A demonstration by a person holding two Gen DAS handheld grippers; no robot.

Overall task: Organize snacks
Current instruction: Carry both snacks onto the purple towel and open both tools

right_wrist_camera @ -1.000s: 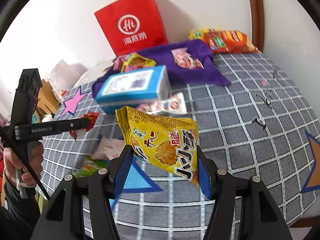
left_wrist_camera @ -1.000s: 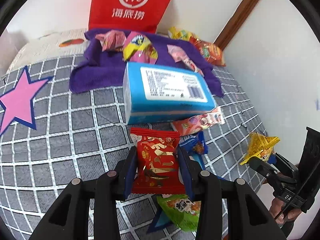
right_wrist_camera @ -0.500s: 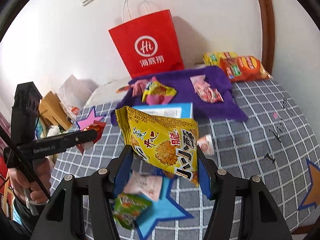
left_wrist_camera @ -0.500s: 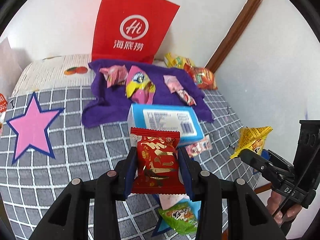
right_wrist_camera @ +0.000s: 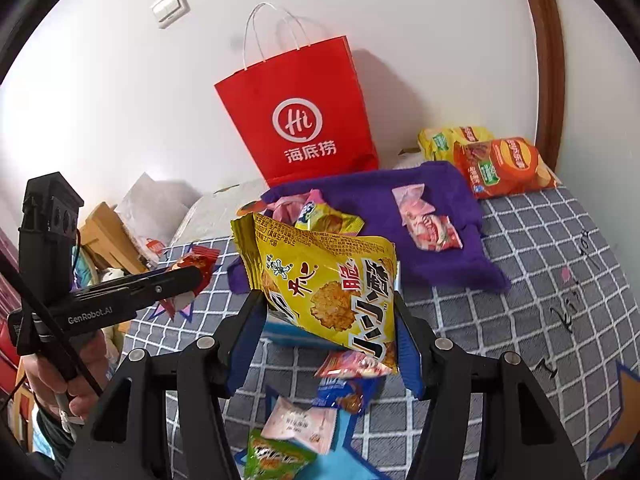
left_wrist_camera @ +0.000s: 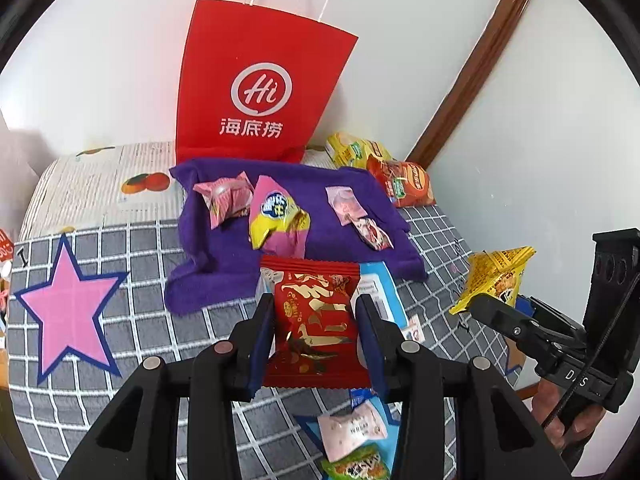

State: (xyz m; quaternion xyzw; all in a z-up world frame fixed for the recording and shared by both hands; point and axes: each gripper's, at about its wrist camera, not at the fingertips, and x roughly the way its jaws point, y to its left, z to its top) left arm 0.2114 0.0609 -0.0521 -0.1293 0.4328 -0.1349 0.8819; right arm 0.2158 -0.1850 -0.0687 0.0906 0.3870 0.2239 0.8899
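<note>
Red foil packet [left_wrist_camera: 316,328] is clamped flat between the jaws of the left tool [left_wrist_camera: 316,340], centre-bottom of the left wrist view, held clear above the grey checked bed cover [left_wrist_camera: 132,320]. Yellow cracker bag [right_wrist_camera: 324,288] is clamped in the right tool [right_wrist_camera: 324,340], centre of the right wrist view, with the jaws noticeably wider apart on it; its top corner sticks out upper left of the jaws and looks floppy.

Destination is judged to be either the purple towel [left_wrist_camera: 224,272], mid-frame, where four packets are already laid out, or the red paper bag [left_wrist_camera: 260,84] standing behind it against the wall; which one cannot be told from these views.

Notes for the carry, as judgement:
- Both packets to be kept clear of the blue box [left_wrist_camera: 378,288] lying just in front of the towel, partly hidden behind the red packet.
- Yellow bag is gripped low, so swing is likely; travel to be kept slow and level.
- Release to be made low over a bare patch of towel, not on top of the pink packets [left_wrist_camera: 224,196].
- One tool to be placed at a time, since both are close together.

Loose packets [right_wrist_camera: 296,424] are left at bottom centre of the right wrist view.
</note>
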